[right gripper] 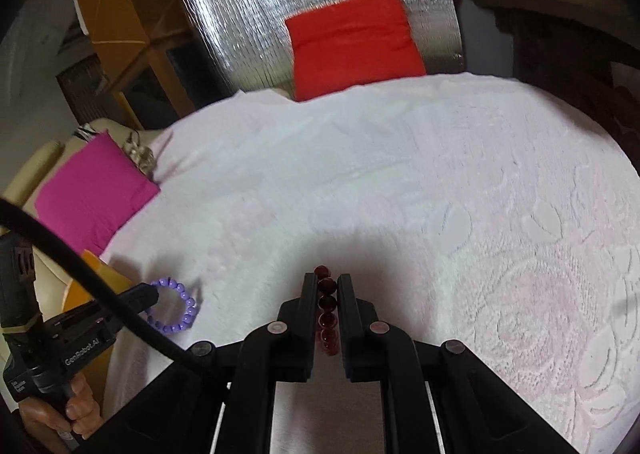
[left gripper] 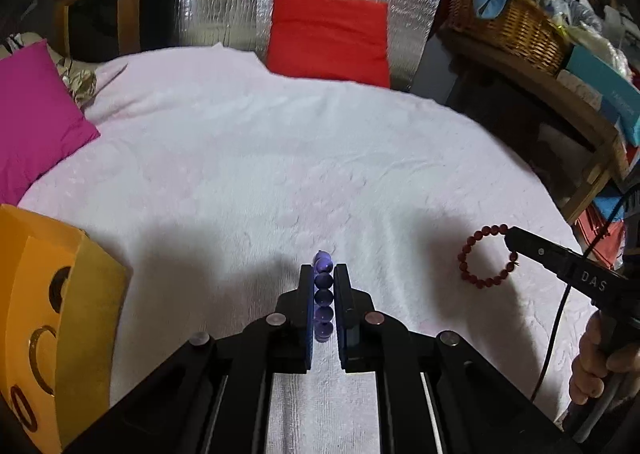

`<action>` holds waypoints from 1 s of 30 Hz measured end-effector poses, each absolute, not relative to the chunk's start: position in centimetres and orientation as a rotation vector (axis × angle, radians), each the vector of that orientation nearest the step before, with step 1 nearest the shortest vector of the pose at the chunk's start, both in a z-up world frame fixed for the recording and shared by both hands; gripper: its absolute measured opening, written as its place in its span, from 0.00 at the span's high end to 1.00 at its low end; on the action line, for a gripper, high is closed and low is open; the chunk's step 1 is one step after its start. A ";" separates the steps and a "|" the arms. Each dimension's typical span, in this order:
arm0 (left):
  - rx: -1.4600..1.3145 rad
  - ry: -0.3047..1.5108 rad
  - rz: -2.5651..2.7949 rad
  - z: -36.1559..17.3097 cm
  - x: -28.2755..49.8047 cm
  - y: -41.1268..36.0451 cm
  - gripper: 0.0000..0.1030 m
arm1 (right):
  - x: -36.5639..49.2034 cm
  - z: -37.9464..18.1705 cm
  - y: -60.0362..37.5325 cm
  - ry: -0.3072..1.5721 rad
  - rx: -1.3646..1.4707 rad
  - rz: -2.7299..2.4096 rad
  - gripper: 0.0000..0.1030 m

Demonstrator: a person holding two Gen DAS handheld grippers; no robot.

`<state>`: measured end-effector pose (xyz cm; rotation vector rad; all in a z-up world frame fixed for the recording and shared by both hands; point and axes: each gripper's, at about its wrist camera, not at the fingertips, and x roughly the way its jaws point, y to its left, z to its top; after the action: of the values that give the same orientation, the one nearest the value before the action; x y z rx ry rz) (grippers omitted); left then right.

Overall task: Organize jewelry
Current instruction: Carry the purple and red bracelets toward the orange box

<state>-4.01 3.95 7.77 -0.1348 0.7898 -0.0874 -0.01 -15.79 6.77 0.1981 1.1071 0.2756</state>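
My left gripper (left gripper: 324, 272) is shut on a purple bead bracelet (left gripper: 323, 296), its beads lined up edge-on between the fingers, held above the white cloth. The same bracelet (right gripper: 176, 312) shows as a ring hanging from the left gripper (right gripper: 154, 296) in the right wrist view. My right gripper (right gripper: 325, 281) is shut on a dark red bead bracelet (right gripper: 326, 310). In the left wrist view that red bracelet (left gripper: 486, 256) hangs as a ring from the right gripper (left gripper: 512, 242). An orange jewelry box (left gripper: 44, 318) stands at the lower left.
A white textured cloth (left gripper: 280, 157) covers the table. A magenta cushion (left gripper: 32, 121) lies at its left, a red cushion (left gripper: 328, 37) at the back against silver foil. A wicker basket (left gripper: 508, 21) and boxes sit on a shelf at right.
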 end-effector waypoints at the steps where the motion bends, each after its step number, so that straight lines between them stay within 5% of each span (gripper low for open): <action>1: -0.132 0.782 -0.091 8.0 -4.1 3.9 0.91 | -0.1 7.0 -15.8 1.097 0.205 0.281 0.90; 30: -0.087 0.734 -0.020 10.0 -6.5 4.8 0.91 | -1.6 8.8 -11.0 1.013 0.193 0.417 0.90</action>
<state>-6.49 4.79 9.96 -0.0871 0.7336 -0.0198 -1.64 -10.98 8.77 0.1933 1.0127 0.4175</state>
